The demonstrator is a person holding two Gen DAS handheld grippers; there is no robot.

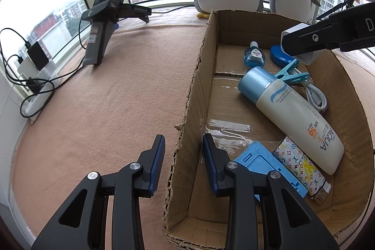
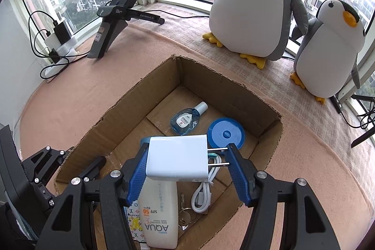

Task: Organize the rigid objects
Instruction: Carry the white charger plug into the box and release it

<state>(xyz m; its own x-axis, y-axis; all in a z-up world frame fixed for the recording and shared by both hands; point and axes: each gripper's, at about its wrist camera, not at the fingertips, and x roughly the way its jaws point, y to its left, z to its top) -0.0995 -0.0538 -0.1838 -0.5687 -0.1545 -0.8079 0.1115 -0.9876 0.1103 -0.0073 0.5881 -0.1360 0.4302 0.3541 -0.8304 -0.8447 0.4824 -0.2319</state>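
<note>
The right gripper [image 2: 185,164] pinches a white plug-in charger [image 2: 177,157] over the open cardboard box [image 2: 236,90]: its left blue pad presses the charger's flat side, while the right pad meets the tips of the two metal prongs. The charger hangs clear of the box floor, above the things lying there. In the left wrist view the same gripper reaches in from the far right with the charger at its tip.

The left gripper [image 1: 184,161] is spread and holds nothing. Its fingers straddle the box's left wall near the near corner, one blue pad outside over the pink cloth [image 1: 105,109], the other inside the box.

On the box floor lies a sunscreen bottle [image 1: 297,118] with a pale blue cap, running diagonally from the middle toward the near right. Just beside it at the near side are a patterned lighter [image 1: 302,168] and a flat blue plastic piece [image 1: 260,163]. Farther in are a small blue liquid bottle [image 2: 187,120] and a round blue lid [image 2: 226,132], near each other by the far wall. A teal clothes peg [image 1: 291,75] and a coiled white cable [image 2: 205,191] lie to the right of the sunscreen, with a key on a ring [image 2: 185,218] nearer.

Beyond the box, two plush penguins [image 2: 255,6] stand at the window. A dark gripper stand [image 2: 112,22] sits far left on the cloth, with chargers and cables [image 2: 54,39] on the sill.
</note>
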